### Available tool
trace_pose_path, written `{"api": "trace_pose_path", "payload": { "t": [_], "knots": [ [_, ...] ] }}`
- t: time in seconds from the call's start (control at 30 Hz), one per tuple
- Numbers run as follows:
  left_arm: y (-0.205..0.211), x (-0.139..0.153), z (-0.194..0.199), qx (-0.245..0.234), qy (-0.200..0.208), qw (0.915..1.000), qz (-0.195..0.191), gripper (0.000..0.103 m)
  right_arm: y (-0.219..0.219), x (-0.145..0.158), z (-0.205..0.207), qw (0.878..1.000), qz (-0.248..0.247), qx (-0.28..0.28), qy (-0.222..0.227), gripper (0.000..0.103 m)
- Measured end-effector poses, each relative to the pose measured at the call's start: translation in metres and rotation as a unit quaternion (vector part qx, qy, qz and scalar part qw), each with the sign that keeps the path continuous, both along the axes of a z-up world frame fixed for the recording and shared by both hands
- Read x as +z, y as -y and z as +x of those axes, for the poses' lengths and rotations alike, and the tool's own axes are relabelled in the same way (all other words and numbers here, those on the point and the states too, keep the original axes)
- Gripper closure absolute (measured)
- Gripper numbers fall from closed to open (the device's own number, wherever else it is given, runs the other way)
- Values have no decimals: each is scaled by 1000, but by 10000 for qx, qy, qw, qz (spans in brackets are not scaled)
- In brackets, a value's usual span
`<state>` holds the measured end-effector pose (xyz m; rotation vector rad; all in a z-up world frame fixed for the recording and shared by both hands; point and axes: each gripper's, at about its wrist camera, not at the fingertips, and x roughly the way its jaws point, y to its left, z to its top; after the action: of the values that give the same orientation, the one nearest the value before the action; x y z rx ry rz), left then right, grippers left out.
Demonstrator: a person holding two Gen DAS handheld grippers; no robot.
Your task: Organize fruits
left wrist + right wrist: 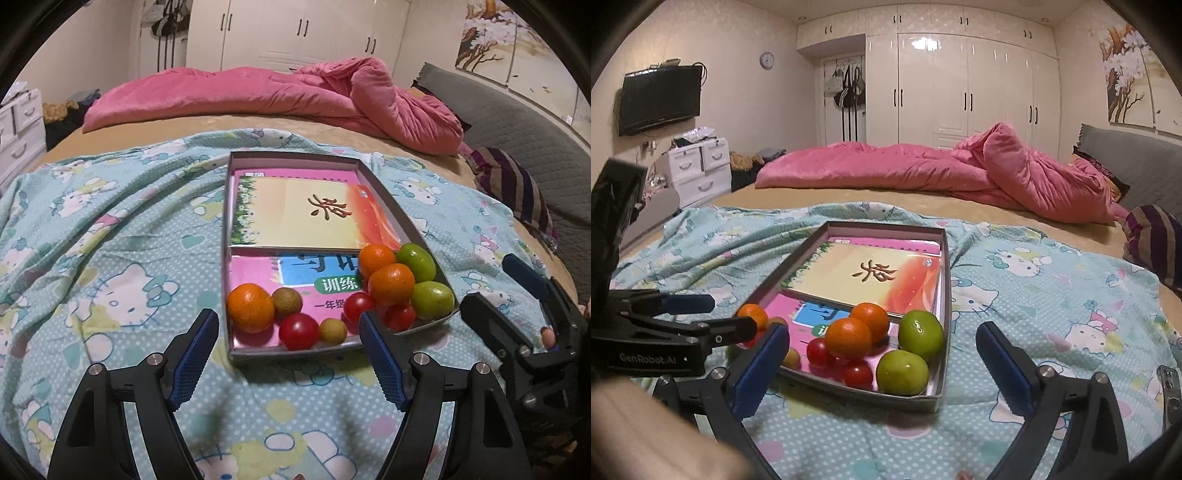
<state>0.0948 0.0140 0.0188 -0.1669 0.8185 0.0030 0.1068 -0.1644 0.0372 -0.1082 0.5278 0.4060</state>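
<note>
The bed [332, 125] is covered near the front by a soft, wrinkled cartoon-cat sheet [110, 240], with a puffy pink quilt [923, 166] heaped behind. On the sheet lies a shallow grey cardboard box [226, 258] lined with glossy books [303, 214]. All the fruit sits at the box's near end, so the gathering looks done, though the kinds are only loosely grouped: two smooth green fruits [912, 350] and two dimpled oranges [857, 328] cluster at one corner, a third orange [250, 307] lies apart at the other, and shiny cherry tomatoes [298, 331] and small brownish round fruits [287, 302] are scattered between. Any finer sorting seems still to come. The left claw [288, 354] and right claw [882, 354] both gape wide before the box, holding nothing
</note>
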Motion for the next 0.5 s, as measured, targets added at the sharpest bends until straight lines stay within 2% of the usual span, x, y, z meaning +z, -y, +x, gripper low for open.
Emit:
{"api": "trace_pose_path", "payload": {
  "t": [0.1,0.23,0.5],
  "knots": [
    [1,0,-9,36,-26,9999,99,24,3,1,-6,9999,102,6,-84,1],
    [1,0,-22,85,-51,9999,-38,24,8,2,-17,9992,304,2,-264,1],
    [9,-5,-50,158,-159,9997,5,24,18,-10,-44,9979,258,-188,-556,1]
  ]
}}
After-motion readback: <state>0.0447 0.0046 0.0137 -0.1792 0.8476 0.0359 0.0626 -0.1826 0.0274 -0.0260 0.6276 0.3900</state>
